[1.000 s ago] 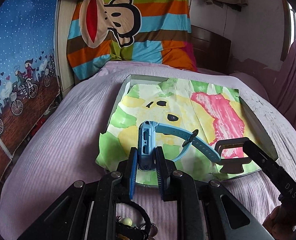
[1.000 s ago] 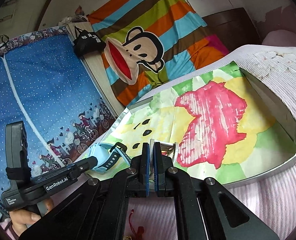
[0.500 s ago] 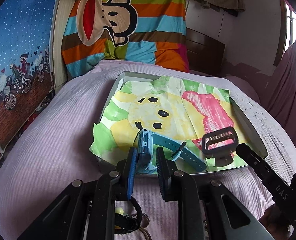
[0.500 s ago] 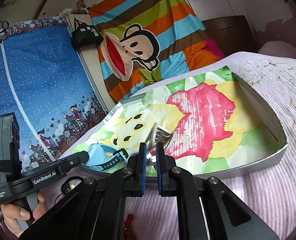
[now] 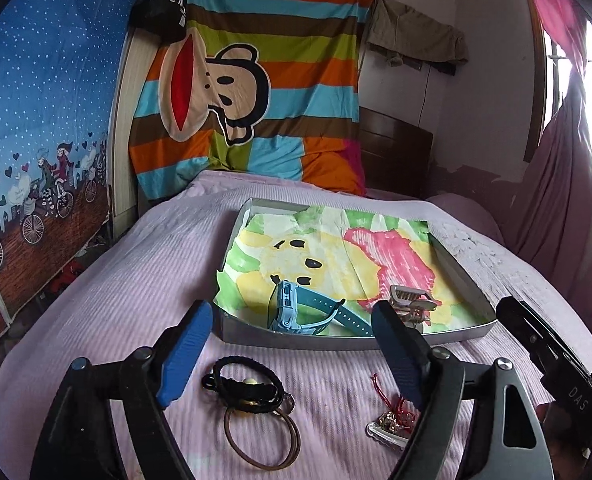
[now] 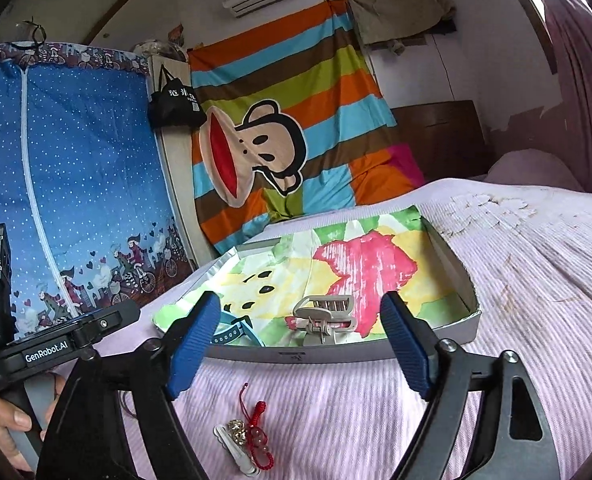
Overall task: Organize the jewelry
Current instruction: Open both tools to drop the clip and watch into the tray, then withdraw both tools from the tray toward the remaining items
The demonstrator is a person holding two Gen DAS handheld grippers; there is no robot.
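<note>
On the pink bedspread [image 5: 127,280] nearest me lie black hair ties [image 5: 243,384] and a brown ring [image 5: 261,438] under my left gripper [image 5: 291,354], a red-cord charm [image 6: 251,434] under my right gripper [image 6: 302,346]; both jaws gape wide, empty; just beyond, the tray [image 6: 336,356] holds a blue watch [image 5: 296,312] left, a grey hair claw [image 6: 324,316] right; I judge the thin cords could slip my pads or drag the soft cloth; far off hangs a striped monkey blanket [image 5: 239,92].
</note>
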